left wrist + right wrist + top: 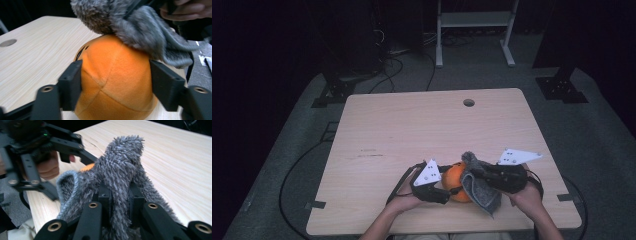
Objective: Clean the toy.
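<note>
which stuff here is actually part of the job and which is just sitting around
In use:
- round orange plush ball, clamped between the left gripper jaws
- fluffy grey microfibre cloth, pinched in the right gripper and draped over the ball's top

Lying about:
- light wooden table, its round cable hole
- white metal frame on the floor beyond

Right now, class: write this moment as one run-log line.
left gripper: fingers grip orange plush ball | right gripper: shut on grey fluffy cloth | cloth rests on ball | wooden table
</note>
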Tool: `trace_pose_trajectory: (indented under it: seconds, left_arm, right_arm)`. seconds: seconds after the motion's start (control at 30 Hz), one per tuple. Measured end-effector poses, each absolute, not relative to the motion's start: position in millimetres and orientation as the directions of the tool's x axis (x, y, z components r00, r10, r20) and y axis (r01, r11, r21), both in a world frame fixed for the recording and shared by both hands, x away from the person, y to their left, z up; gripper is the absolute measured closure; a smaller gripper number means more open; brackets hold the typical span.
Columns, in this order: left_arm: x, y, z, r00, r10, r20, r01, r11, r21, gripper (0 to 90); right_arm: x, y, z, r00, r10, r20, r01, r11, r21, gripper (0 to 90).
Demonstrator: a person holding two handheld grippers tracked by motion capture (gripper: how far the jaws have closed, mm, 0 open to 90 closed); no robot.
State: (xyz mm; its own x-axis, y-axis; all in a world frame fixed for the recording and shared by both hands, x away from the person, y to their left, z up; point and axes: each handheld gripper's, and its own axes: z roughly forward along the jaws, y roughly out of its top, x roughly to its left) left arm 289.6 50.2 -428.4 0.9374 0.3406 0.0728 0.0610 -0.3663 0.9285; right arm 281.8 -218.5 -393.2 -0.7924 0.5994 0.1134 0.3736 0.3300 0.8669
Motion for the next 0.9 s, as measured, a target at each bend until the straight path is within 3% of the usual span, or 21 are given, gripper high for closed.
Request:
trace_pose_trajectory:
  seconds: [0.1, 0.23, 0.4, 0.53, 0.63, 0.8, 0.9]
  left_arm:
    - [295.2, 51.9, -430.7, 0.937, 0.346, 0.040, 0.095, -0.365, 0.926, 10.1]
    - [302.7, 47.9, -443.7, 0.942, 0.335, -0.014, 0.158, -0.407, 0.900, 5.4]
    - [294.5, 51.2, -432.2, 0.949, 0.315, 0.014, 0.114, -0.385, 0.916, 27.2]
    - [289.6, 61.6, -413.3, 0.949, 0.311, 0.047, 0.075, -0.368, 0.927, 29.9]
    - [291.8, 67.3, -412.9, 0.943, 0.328, 0.053, 0.085, -0.393, 0.916, 31.4]
    - [297.8, 73.5, -413.1, 0.937, 0.349, -0.013, 0.144, -0.351, 0.925, 31.9]
    - [297.0, 73.0, -407.6, 0.937, 0.347, -0.026, 0.154, -0.345, 0.926, 32.1]
  right_arm:
    - [282.8, -223.4, -395.7, -0.784, 0.611, 0.107, 0.376, 0.331, 0.865, 76.1]
    - [284.6, -225.3, -396.9, -0.787, 0.604, 0.127, 0.385, 0.321, 0.865, 76.0]
    - [278.4, -220.1, -392.2, -0.772, 0.629, 0.091, 0.362, 0.318, 0.876, 76.0]
    - [276.7, -215.5, -387.7, -0.777, 0.625, 0.073, 0.339, 0.317, 0.886, 76.1]
    - [284.8, -214.5, -397.8, -0.778, 0.617, 0.115, 0.375, 0.310, 0.874, 76.0]
    - [299.2, -223.0, -426.2, -0.728, 0.670, 0.149, 0.475, 0.335, 0.814, 76.3]
    - [294.0, -226.0, -414.5, -0.735, 0.661, 0.153, 0.445, 0.300, 0.844, 76.3]
